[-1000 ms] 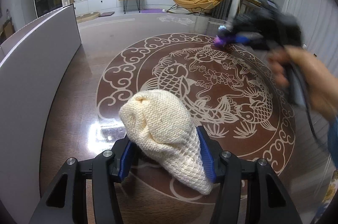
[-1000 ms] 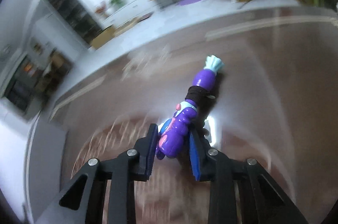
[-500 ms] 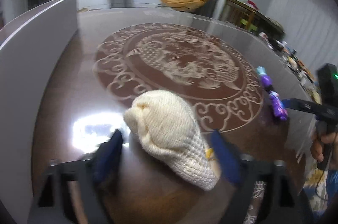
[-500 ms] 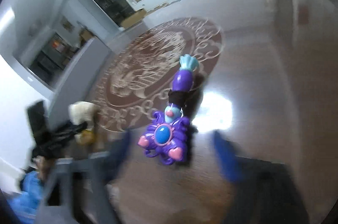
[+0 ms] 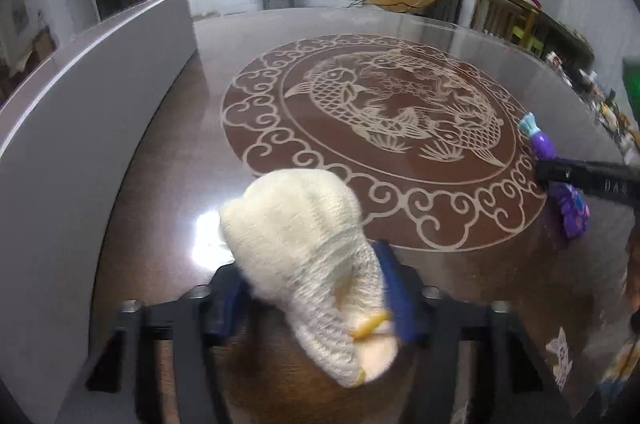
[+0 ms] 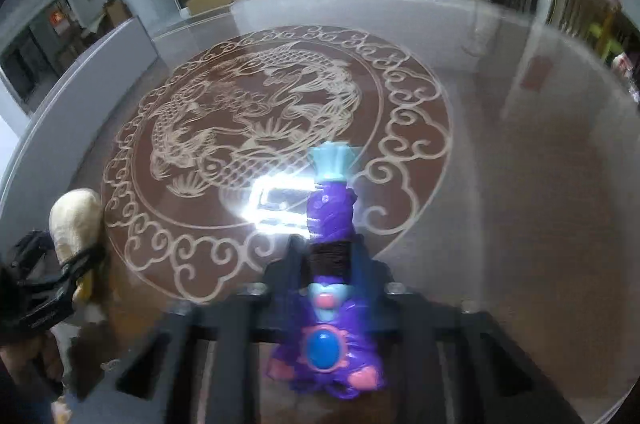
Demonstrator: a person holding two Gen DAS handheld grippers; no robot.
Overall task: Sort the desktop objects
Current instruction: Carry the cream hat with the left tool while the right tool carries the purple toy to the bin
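Two grippers work over a glossy brown table [image 5: 168, 160]. Left gripper [image 5: 310, 288] pinches a cream, ribbed knitted pouch [image 5: 304, 244]; right gripper [image 6: 330, 264] clamps a purple plastic wand toy [image 6: 330, 220], both near the front edge.

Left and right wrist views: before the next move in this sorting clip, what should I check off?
1. Cream knit piece sits between the left gripper fingers: ok.
2. Left grip closed firmly: cannot tell, blurred.
3. Purple toy sits between the right gripper fingers, at its dark band: ok.
4. Right grip closed firmly: cannot tell, blurred.
5. Grippers well apart over the table: ok.
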